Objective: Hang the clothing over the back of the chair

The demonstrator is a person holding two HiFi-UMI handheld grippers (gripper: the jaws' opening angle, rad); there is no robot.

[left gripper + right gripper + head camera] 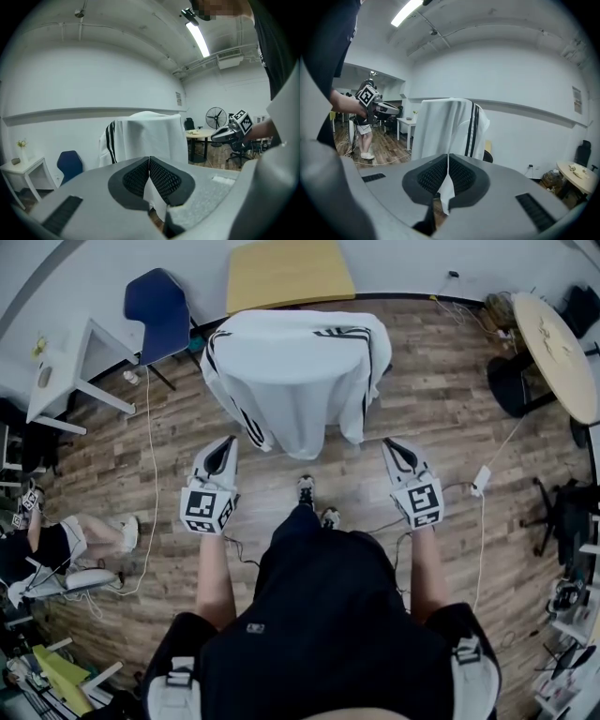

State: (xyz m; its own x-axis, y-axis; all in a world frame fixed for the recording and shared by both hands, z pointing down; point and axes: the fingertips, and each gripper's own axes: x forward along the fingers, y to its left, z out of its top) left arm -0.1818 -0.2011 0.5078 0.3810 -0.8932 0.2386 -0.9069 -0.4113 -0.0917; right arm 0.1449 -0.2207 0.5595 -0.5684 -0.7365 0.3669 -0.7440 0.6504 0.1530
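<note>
Two grippers are up in front of the person, and neither one is holding anything. The left gripper [223,452] hangs at the left and the right gripper [395,450] at the right, both pointing away toward the far wall. In the left gripper view the jaws are together, ribbed pads [162,180] meeting at the tips with nothing pinched between them. It's the same in the right gripper view, with dark pads [461,177] pressed tip to tip. The white seen through the gap below them is only cloth farther off.

There's the clothing [295,371], a white garment with black stripes down its sleeves. It is draped right over the chair [487,157] and falls down both sides. The chair is almost wholly covered, with just a dark rounded bit peeking out at the right of the cloth. The garment sits just beyond both grippers and clear of them, centred between the two over the wooden floor [450,427].

Around it, a blue chair [159,310] stands at the far left beside a small white table [70,371]. A pale wooden tabletop [289,273] sits against the far wall behind the draped chair. A round tabletop [558,338] is over at the far right. Another person [56,540] sits low at the left edge.
</note>
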